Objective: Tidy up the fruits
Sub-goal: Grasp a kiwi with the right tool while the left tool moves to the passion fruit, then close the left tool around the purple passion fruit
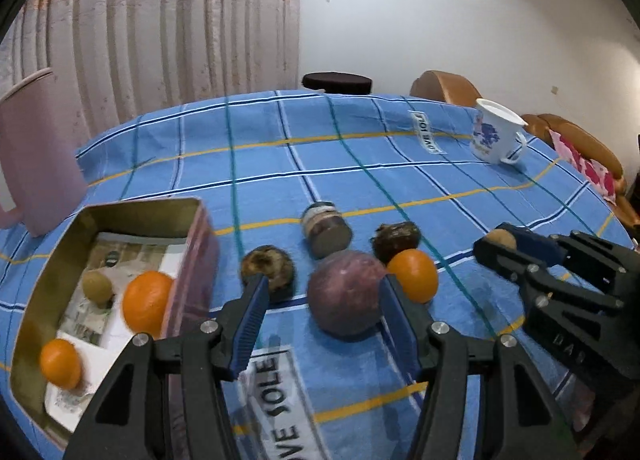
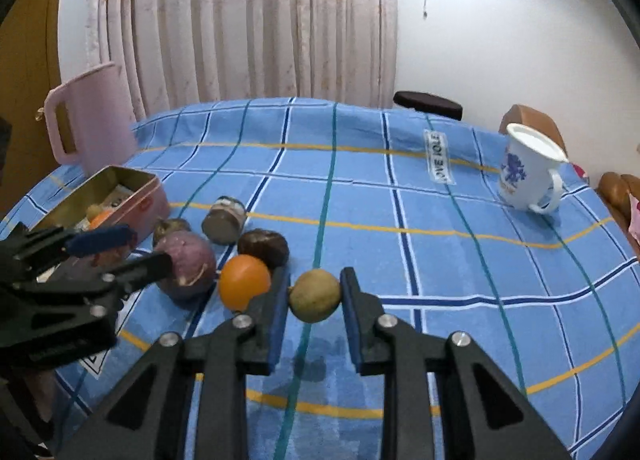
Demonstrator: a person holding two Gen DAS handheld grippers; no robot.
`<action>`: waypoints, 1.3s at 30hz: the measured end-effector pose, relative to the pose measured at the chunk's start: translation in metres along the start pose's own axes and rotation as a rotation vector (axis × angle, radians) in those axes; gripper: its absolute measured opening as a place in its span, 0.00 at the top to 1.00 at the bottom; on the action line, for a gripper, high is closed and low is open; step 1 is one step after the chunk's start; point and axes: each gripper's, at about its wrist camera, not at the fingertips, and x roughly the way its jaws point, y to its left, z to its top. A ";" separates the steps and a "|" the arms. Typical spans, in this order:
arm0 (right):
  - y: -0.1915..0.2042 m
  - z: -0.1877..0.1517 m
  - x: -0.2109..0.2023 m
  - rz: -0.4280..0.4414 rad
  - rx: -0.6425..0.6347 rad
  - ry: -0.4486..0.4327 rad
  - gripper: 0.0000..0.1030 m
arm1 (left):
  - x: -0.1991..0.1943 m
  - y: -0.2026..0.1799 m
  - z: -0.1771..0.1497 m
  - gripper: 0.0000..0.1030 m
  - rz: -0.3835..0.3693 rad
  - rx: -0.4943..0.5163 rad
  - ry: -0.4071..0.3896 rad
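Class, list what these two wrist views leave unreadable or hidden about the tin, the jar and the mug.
- Tin: left wrist view, paper lining's print blurred; the near corner hidden by the left gripper.
- Jar: both views, label too small and blurred.
- Mug: contents hidden by its rim angle.

You see a matt checked cloth (image 1: pixel 360 188) covering the worktop, a metal tin (image 1: pixel 48 280) with a dull brassy inside, smooth glossy oranges (image 1: pixel 414 274), and a glazed white mug (image 2: pixel 528 172).
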 end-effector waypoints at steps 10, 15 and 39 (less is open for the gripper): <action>0.003 -0.001 0.003 0.043 -0.010 0.018 0.72 | 0.023 -0.006 0.003 0.43 -0.072 -0.007 0.078; 0.000 -0.001 0.005 0.070 0.006 0.023 0.72 | 0.021 -0.006 0.003 0.50 -0.100 -0.021 0.071; 0.002 -0.004 -0.020 0.102 -0.001 -0.107 0.72 | -0.017 -0.005 0.000 0.50 -0.086 0.003 -0.118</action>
